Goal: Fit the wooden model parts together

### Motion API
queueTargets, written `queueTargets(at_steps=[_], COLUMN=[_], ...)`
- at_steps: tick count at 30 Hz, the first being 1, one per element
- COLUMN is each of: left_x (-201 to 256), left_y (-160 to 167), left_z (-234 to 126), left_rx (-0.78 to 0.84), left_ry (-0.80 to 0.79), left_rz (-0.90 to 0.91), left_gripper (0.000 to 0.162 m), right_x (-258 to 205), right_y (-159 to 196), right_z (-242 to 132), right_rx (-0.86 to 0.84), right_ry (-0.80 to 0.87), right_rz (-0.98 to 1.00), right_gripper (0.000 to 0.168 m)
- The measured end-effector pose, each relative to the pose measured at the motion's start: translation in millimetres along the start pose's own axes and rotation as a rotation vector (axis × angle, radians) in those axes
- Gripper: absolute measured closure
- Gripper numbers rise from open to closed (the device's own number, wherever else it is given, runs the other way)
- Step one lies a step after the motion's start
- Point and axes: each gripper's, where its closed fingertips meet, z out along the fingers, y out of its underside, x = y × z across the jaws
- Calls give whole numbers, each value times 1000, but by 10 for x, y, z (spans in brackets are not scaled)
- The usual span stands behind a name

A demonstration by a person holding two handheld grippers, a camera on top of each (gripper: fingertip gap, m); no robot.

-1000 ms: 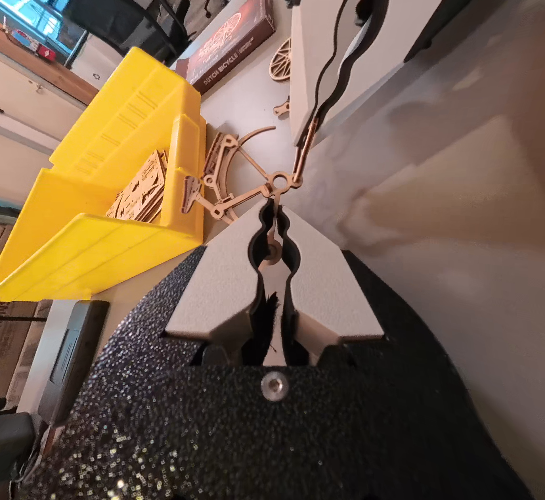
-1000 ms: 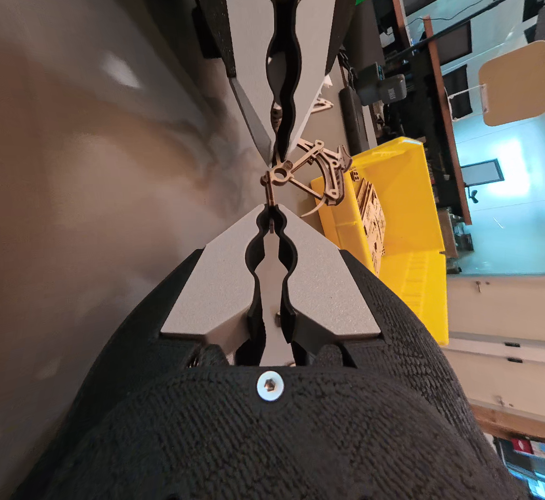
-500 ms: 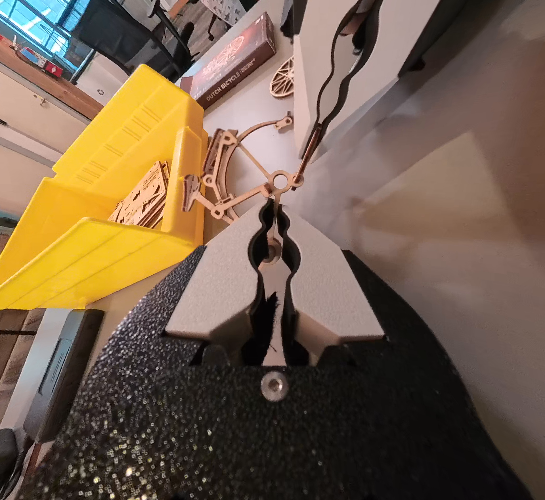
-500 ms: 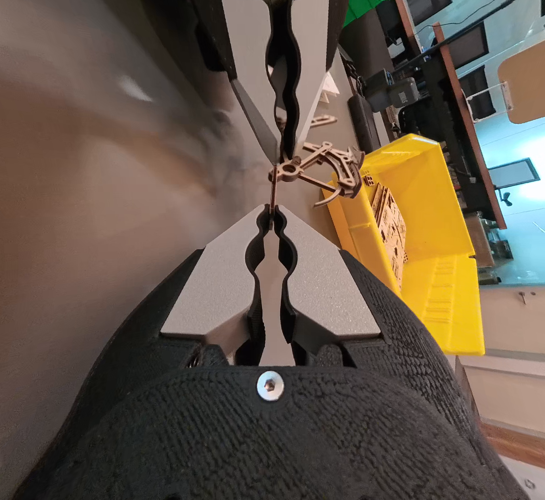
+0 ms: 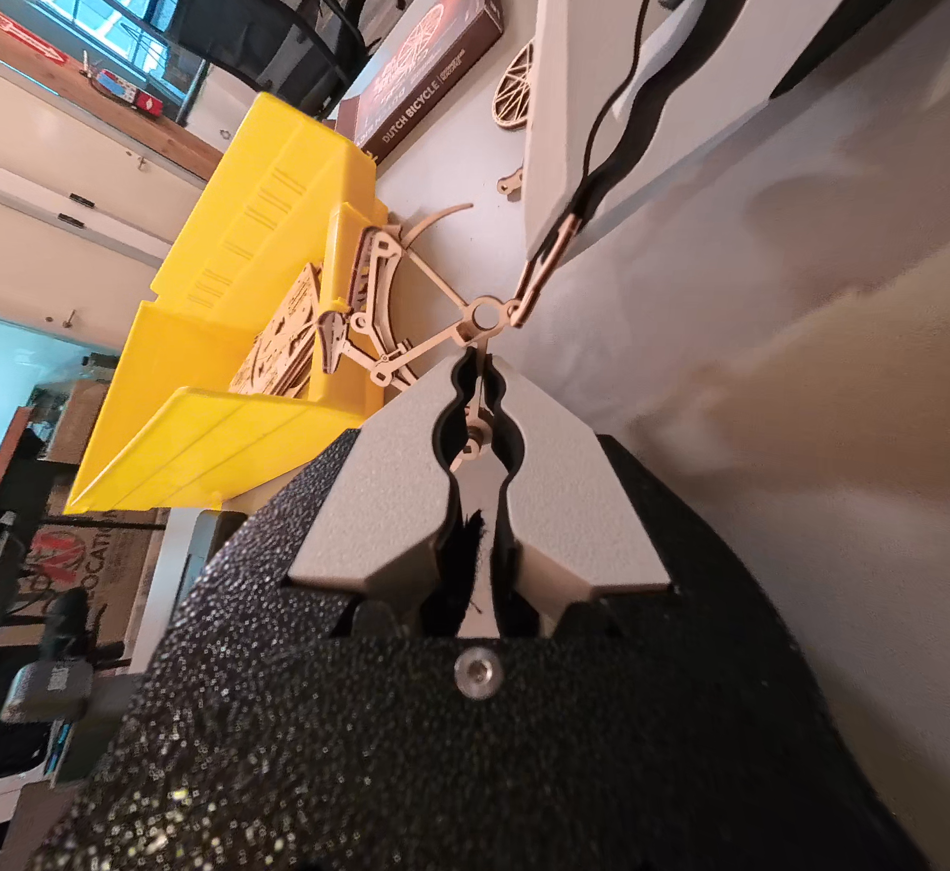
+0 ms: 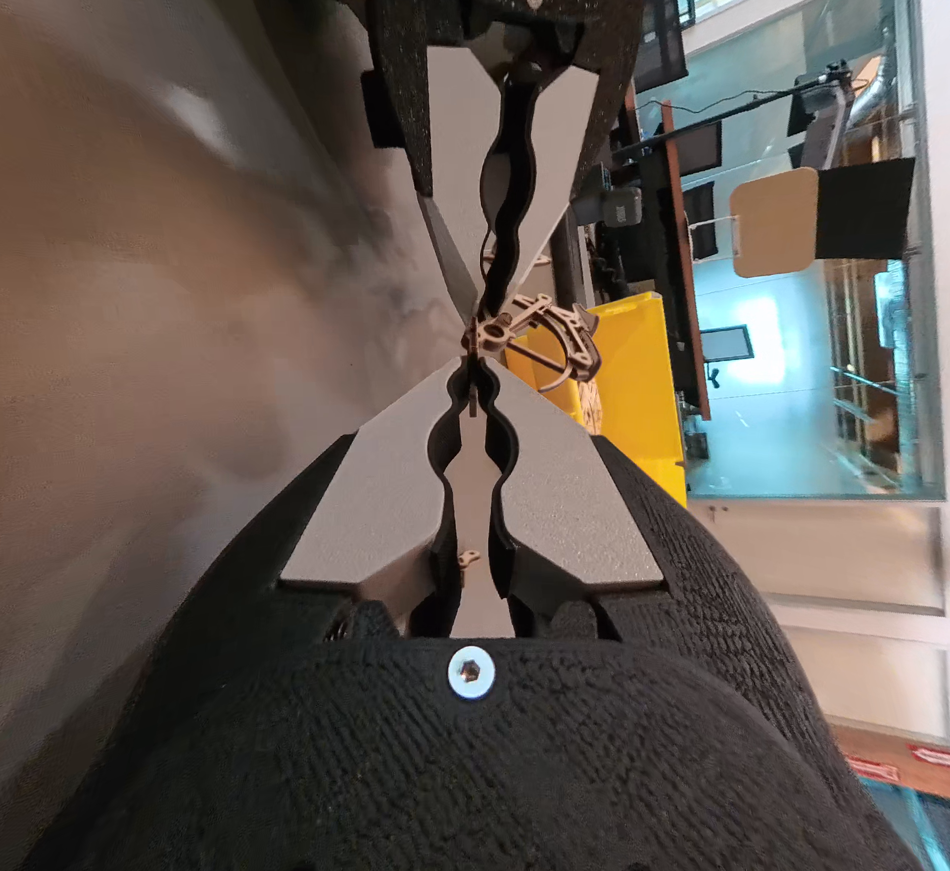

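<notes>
My left gripper (image 5: 475,358) is shut on a stem of the wooden frame assembly (image 5: 390,312), a thin laser-cut piece with a ring hub (image 5: 483,317) and a curved arc. My right gripper (image 5: 565,224) comes in from the upper right, shut on a small wooden link (image 5: 540,265) whose end touches the ring hub. In the right wrist view my right gripper (image 6: 472,364) pinches the link (image 6: 471,396) edge-on. The left gripper (image 6: 486,307) faces it from above with the frame assembly (image 6: 545,332). Both hold their parts above the grey table (image 5: 771,332).
A yellow bin (image 5: 231,307) with wooden part sheets (image 5: 288,348) stands left of the frame. A brown box (image 5: 432,60), a wooden wheel (image 5: 514,91) and a small loose wooden piece (image 5: 509,183) lie on the table farther off.
Both grippers have shifted and tilted a little while staying shut. The link's end stays against the ring hub. In the right wrist view the frame now looks flatter, more edge-on.
</notes>
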Motion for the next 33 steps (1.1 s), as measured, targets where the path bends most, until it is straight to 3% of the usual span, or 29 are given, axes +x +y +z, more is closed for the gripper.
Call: queueTargets(at_steps=[16, 22, 29, 33], left_x=[-44, -24, -46, -91], left_y=[-55, -9, -25, -37], left_z=[-27, 7, 0, -6], left_rx=[18, -30, -23, -25], left_ry=[-42, -53, -70, -101], left_rz=[41, 82, 86, 77], left_gripper=[162, 162, 162, 162], right_x=[68, 16, 37, 42], right_y=[138, 137, 90, 74], right_z=[-8, 14, 0, 4], right_rx=[-4, -42, -13, 29], right_ry=[-21, 15, 30, -4], right_rz=[175, 16, 12, 120], right_gripper=[168, 168, 168, 166])
